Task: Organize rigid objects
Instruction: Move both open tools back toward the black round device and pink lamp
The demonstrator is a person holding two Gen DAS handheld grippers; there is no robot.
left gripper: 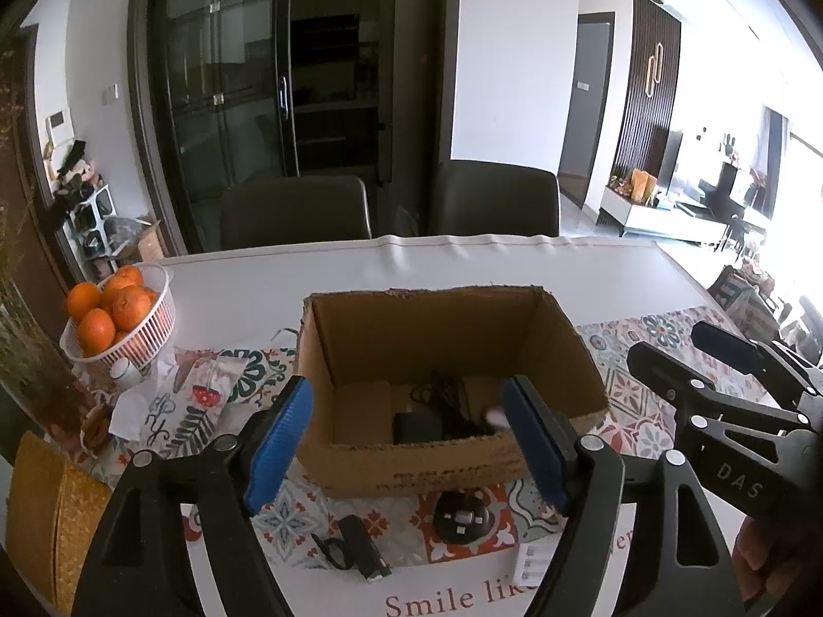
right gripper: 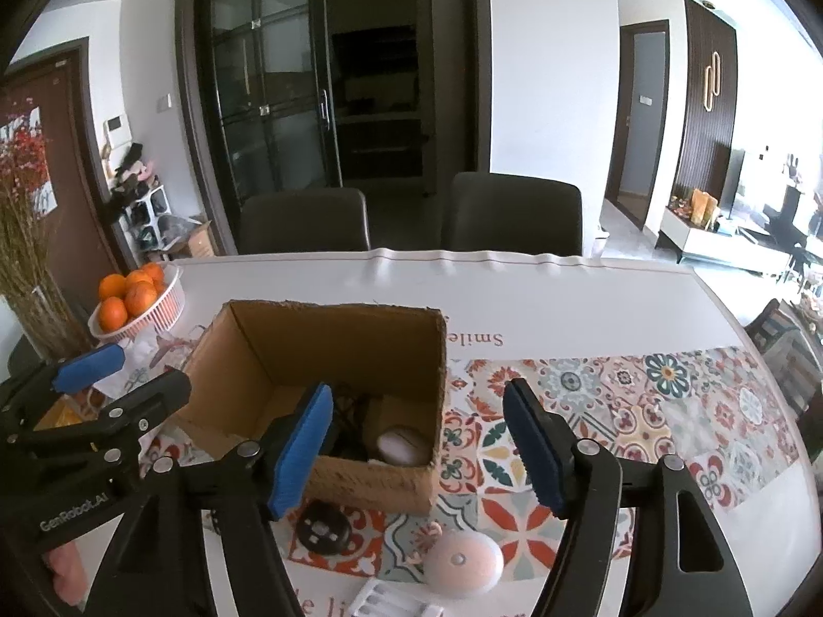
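Both my left gripper [left gripper: 406,442] and right gripper [right gripper: 416,450] hang wide open, empty. The cardboard box [right gripper: 329,360] sits just ahead; the black round plug [right gripper: 323,525] lies beneath my right fingers (approach straight down, squarely).

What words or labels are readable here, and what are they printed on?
"Smile lik…", cut off: tablecloth.
"DAS": right gripper.
"GenRobot.AI": left gripper.
Print on cardboard box front: too blurred.
White label on the cloth: too small.
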